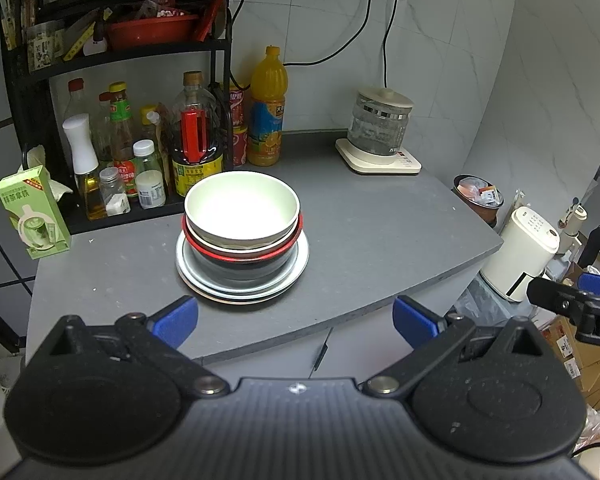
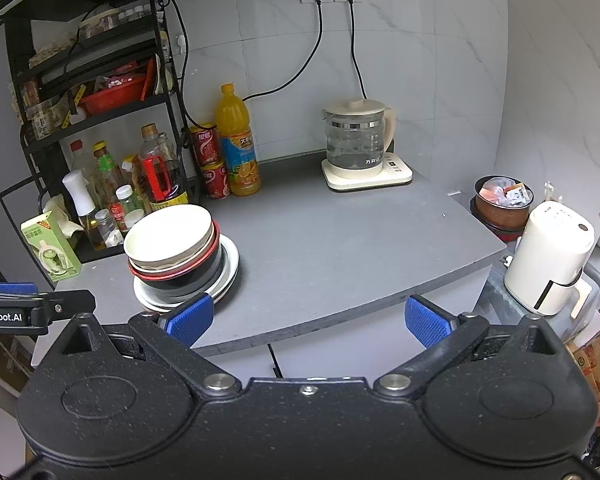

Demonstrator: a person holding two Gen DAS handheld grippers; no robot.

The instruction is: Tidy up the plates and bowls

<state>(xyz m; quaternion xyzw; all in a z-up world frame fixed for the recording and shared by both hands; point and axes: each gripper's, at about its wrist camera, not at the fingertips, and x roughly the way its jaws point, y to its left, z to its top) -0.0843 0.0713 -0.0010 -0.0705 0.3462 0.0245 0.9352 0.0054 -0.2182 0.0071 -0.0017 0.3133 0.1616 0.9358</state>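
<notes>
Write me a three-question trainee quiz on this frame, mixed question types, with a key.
1. True or false: the left tongs are shut on the cream bowl.
2. Multiple choice: the bowls sit stacked on A) the glass kettle, B) the plates, C) the black rack.
3. Fill in: the orange juice bottle stands ___ the stack, towards the wall.

Key
1. False: both the left tongs and the right tongs are open and apart from the stack.
2. B.
3. Behind.
</notes>
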